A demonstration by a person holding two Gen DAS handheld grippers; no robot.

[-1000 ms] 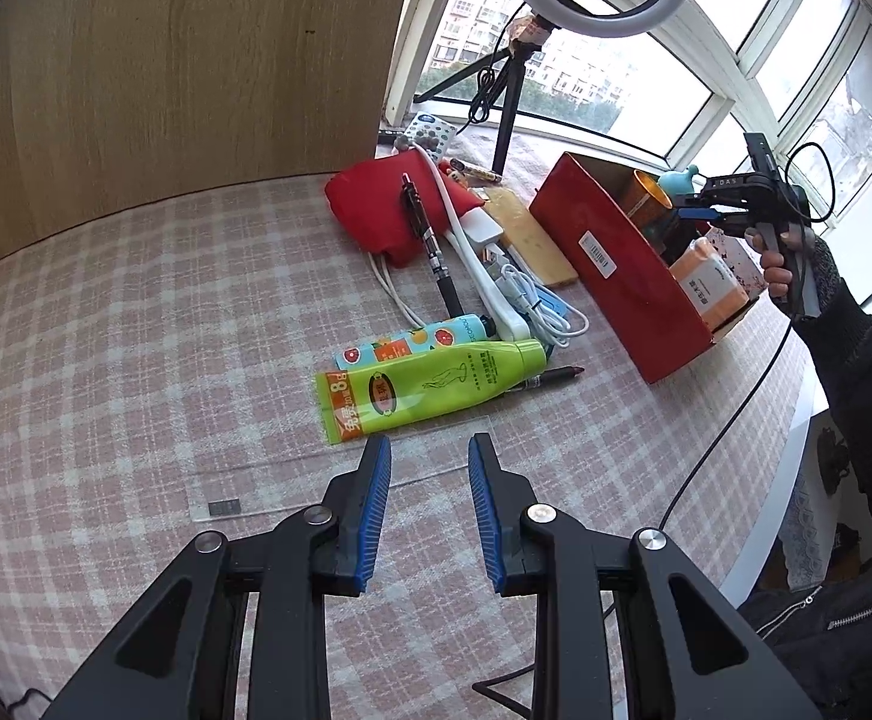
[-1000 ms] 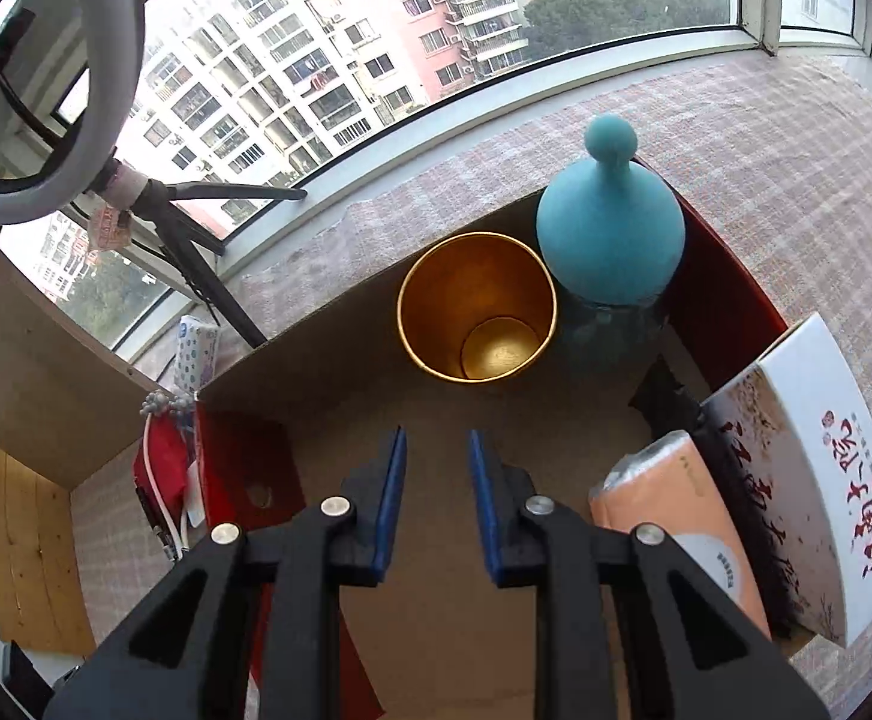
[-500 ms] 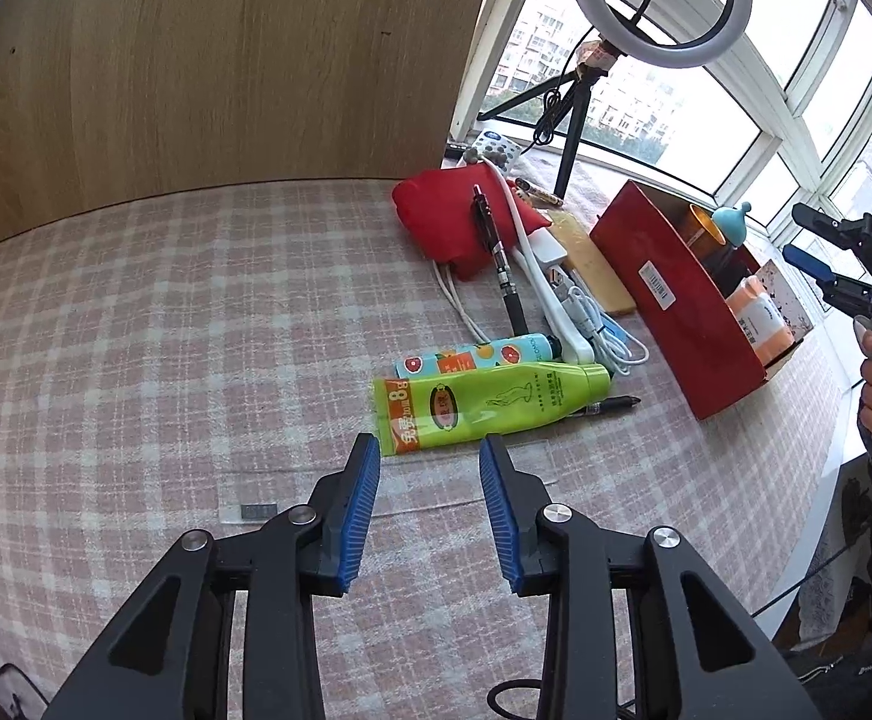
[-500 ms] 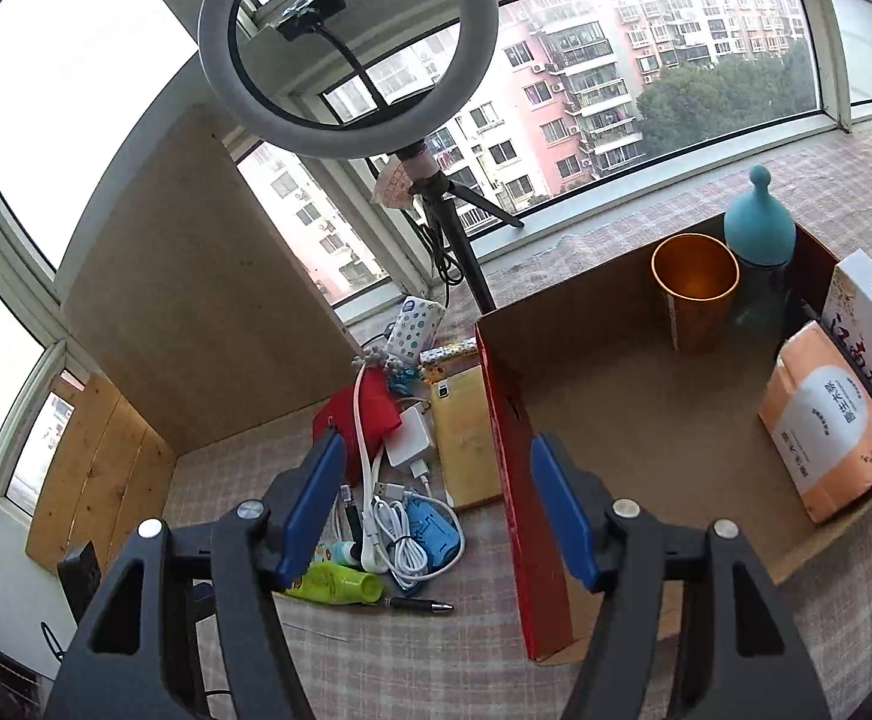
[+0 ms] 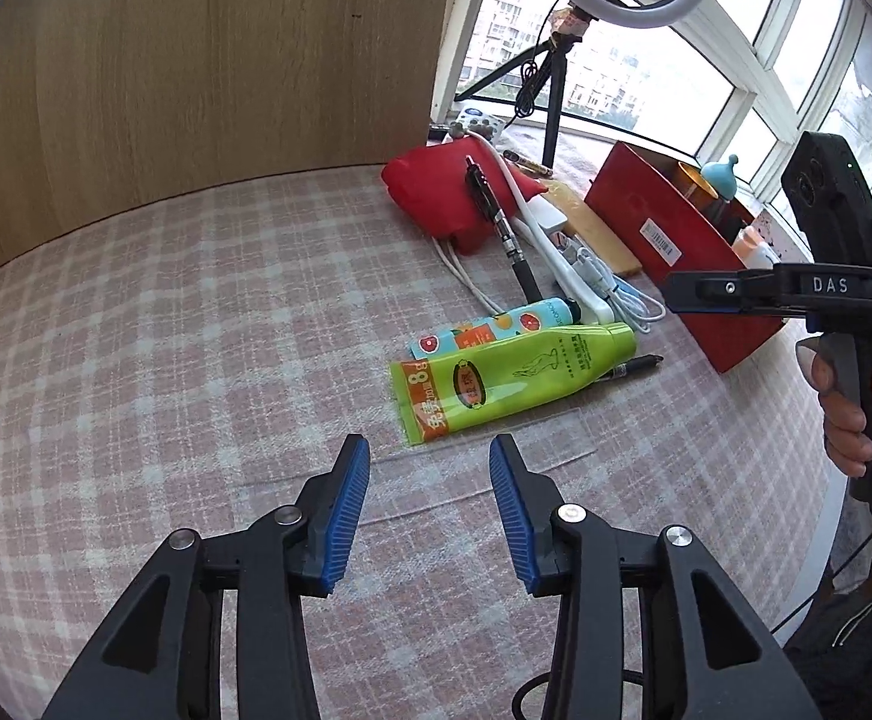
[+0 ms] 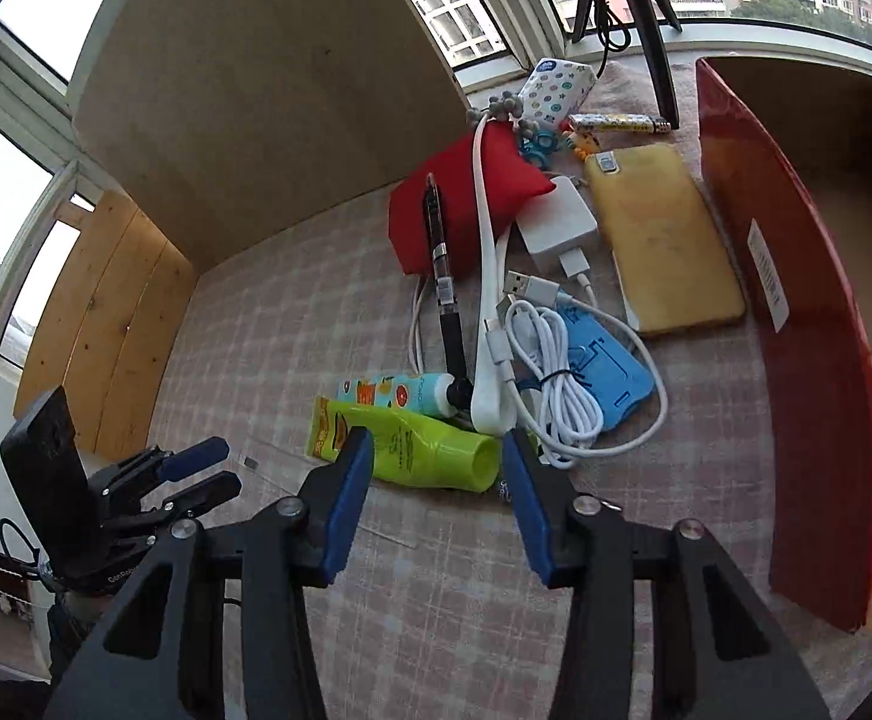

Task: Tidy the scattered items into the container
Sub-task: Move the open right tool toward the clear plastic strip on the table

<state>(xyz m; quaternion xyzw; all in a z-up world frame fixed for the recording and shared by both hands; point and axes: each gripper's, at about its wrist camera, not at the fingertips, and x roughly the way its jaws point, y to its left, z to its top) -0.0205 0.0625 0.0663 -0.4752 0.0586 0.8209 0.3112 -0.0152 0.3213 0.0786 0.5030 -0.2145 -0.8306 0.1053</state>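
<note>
Checked pink-and-white cloth covers the tabletop (image 5: 136, 360), with a wooden panel (image 5: 196, 72) behind it and windows beyond.

We list what lies on it:

- Red box (image 6: 796, 360), the container, at the right edge of the clutter. We see an orange cup (image 5: 695, 183) and a blue-capped bottle (image 5: 721, 173) inside it.
- Green tube (image 5: 514, 375), lying flat, nearest both grippers. A small tube printed with fruit (image 5: 490, 330) lies just beside it on the far side.
- Black pen (image 5: 637, 365), poking out from under the green tube's cap end.
- Red pouch (image 6: 454, 216), farther back. A second black pen (image 6: 445, 294) lies across it, and a flat white cable (image 6: 484, 276) runs over it.
- White charger block (image 6: 556, 222) and a coiled white cable (image 6: 556, 384), the coil resting partly on a blue card holder (image 6: 604, 360).
- Yellow phone (image 6: 664, 240), face down, just beside the red box wall.
- Spotted tissue pack (image 6: 556, 87) and a ring-light tripod (image 6: 652, 30) at the far edge.

Our left gripper (image 5: 430, 504) hovers above bare cloth short of the green tube, fingers spread apart and holding nothing. Our right gripper (image 6: 436, 498) hangs over the green tube's cap end, fingers likewise parted and empty. In the left view, a hand (image 5: 844, 408) grips the right gripper's handle.
</note>
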